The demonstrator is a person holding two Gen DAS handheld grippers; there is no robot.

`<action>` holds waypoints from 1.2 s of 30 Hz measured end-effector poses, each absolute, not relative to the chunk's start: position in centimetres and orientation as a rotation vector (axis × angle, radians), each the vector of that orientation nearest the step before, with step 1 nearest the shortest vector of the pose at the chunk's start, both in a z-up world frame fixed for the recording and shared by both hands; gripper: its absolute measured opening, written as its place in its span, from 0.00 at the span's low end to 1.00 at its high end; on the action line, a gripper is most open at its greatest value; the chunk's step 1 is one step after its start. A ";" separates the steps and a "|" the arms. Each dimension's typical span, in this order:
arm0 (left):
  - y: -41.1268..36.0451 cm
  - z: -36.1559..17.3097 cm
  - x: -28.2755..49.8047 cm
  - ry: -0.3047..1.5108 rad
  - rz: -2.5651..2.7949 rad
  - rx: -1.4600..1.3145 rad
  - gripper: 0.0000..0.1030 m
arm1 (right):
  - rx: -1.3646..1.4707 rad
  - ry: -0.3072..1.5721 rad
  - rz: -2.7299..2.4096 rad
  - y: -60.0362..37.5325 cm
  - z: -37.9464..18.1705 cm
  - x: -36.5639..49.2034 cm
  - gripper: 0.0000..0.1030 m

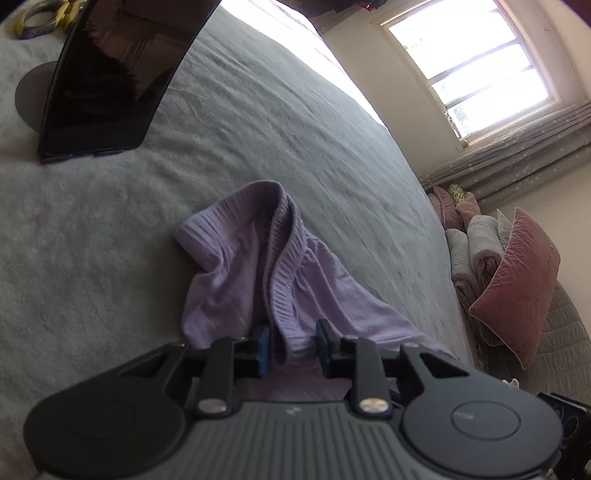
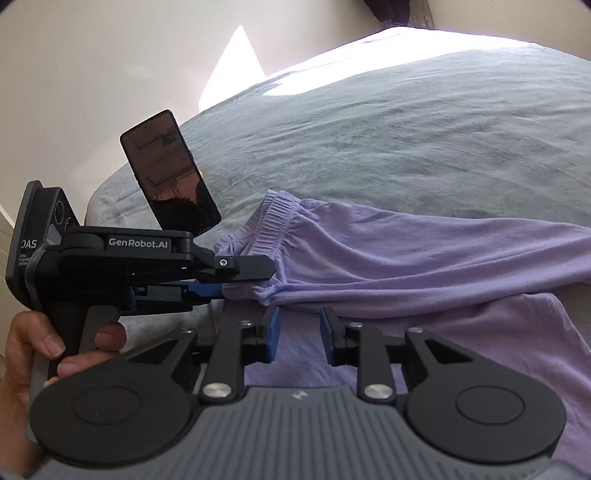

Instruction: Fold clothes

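Note:
Lilac trousers [image 1: 236,266] with a ribbed elastic waistband [image 2: 280,214] lie crumpled on a grey bedspread [image 1: 295,129]. In the left wrist view my left gripper [image 1: 293,341] has a bunched fold of the waistband filling the gap between its blue pads, which press on it. The right wrist view shows that gripper [image 2: 267,280] from the side, held by a hand [image 2: 22,354], with the cloth [image 2: 406,251] puckered at its tip. My right gripper [image 2: 300,332] is just beside it, low over flat lilac fabric, open with nothing pinched.
A dark phone on a round-based stand [image 1: 110,74] sits on the bed beyond the trousers, also seen as the phone [image 2: 170,173]. Tape rolls [image 1: 37,18] lie at the far corner. Pink and grey pillows [image 1: 517,280] are heaped beside the bed under a bright window [image 1: 469,62].

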State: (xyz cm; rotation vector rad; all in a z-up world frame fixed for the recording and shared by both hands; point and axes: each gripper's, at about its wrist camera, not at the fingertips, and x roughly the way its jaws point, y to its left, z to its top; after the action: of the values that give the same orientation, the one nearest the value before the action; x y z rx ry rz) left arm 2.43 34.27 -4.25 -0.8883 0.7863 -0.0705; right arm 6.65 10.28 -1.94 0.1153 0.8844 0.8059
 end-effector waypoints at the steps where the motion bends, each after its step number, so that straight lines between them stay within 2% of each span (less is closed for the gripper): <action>1: 34.3 -4.1 2.4 0.784 -0.067 -0.886 0.24 | 0.162 0.890 0.792 9.4 -2.0 6.8 0.47; 9: 34.6 -3.9 2.1 0.783 -0.061 -0.851 0.25 | 0.440 0.845 0.610 2.2 -2.2 9.4 0.47; 16: 34.4 -3.7 1.5 0.788 -0.100 -0.799 0.26 | 0.551 0.790 0.457 -1.6 -1.8 12.3 0.47; 26: 34.2 -4.2 1.4 0.810 -0.125 -0.767 0.26 | 0.609 0.802 0.356 -2.4 -3.5 14.3 0.46; 28: 34.3 -4.3 1.4 0.812 -0.127 -0.767 0.26 | 0.618 0.801 0.340 -2.6 -4.0 14.4 0.40; 32: 34.2 -4.2 1.3 0.814 -0.128 -0.757 0.26 | 0.605 0.802 0.282 -3.0 -4.5 14.2 0.04; 34: 34.2 -4.2 1.3 0.814 -0.126 -0.755 0.26 | 0.616 0.802 0.269 -3.4 -4.6 14.0 0.00; 36: 34.2 -4.1 1.3 0.814 -0.124 -0.754 0.26 | 0.617 0.798 0.267 -3.5 -4.5 13.7 0.00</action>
State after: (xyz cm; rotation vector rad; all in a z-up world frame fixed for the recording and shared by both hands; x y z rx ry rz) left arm 1.25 34.23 -4.12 -0.7543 0.8140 -0.1239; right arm 13.67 -3.53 -4.46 0.6166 0.7979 0.2670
